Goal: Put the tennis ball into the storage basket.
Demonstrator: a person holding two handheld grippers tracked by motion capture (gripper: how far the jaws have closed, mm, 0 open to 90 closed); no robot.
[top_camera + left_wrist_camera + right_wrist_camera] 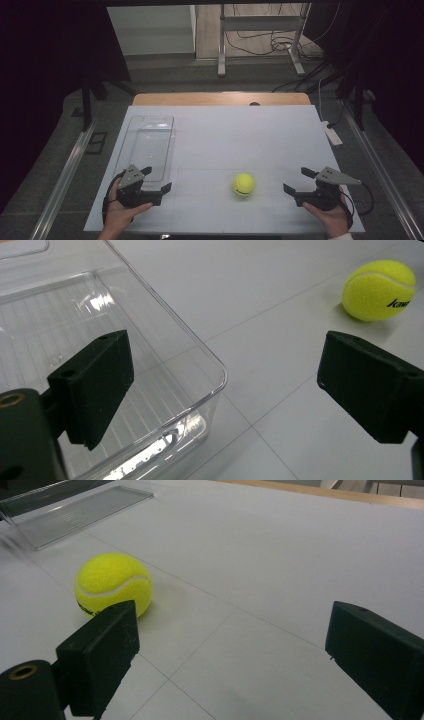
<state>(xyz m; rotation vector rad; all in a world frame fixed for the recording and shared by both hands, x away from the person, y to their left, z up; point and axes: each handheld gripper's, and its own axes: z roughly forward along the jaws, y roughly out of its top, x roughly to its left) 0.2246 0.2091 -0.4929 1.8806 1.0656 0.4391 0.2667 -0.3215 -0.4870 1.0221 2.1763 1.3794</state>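
A yellow tennis ball (243, 184) rests on the white table near its front edge, between my two grippers. The ball (379, 289) lies far right of the left gripper, and the ball (113, 584) sits just beyond the right gripper's left jaw. My left gripper (159, 181) is open at the near end of a clear plastic tray (150, 146), its left jaw over the tray's near corner (200, 365). My right gripper (299, 181) is open to the ball's right, holding nothing.
The white table top (240, 135) stretches back to a wooden edge (220, 98). A white power strip (331, 132) lies at the right edge. Beyond the table stand a metal frame (260, 35) and floor cables (280, 45).
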